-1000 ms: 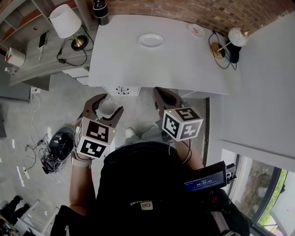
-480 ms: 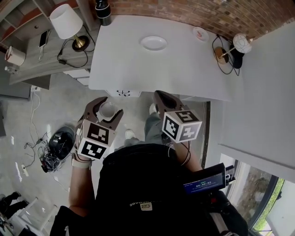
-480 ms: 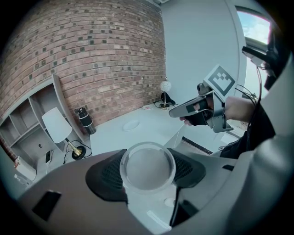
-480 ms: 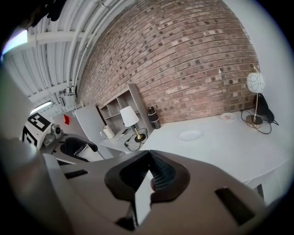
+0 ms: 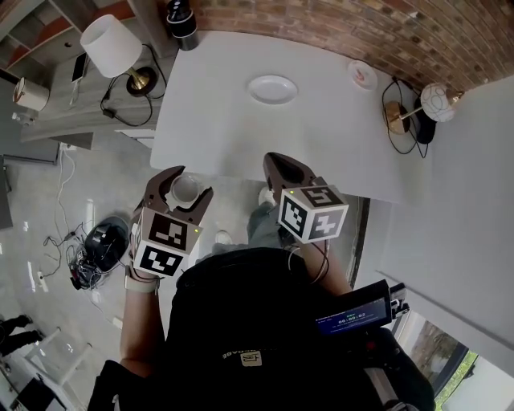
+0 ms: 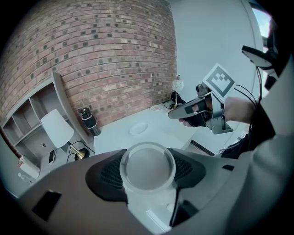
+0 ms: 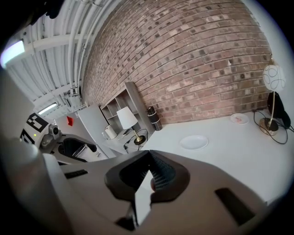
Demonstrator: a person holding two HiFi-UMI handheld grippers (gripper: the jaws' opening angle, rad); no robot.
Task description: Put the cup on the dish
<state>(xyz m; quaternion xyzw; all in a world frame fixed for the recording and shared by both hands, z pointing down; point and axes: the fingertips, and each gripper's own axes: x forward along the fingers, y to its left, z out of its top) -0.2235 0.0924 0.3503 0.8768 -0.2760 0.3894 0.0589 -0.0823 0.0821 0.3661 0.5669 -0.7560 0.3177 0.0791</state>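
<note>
Fingers of left gripper clasp the cup.

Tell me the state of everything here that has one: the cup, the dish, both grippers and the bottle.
Cup: upright, looks empty, held in the air.
Dish: lying on the table, nothing on it.
Left gripper: shut on the cup.
Right gripper: shut, holding nothing.
Bottle: upright, cap on.
</note>
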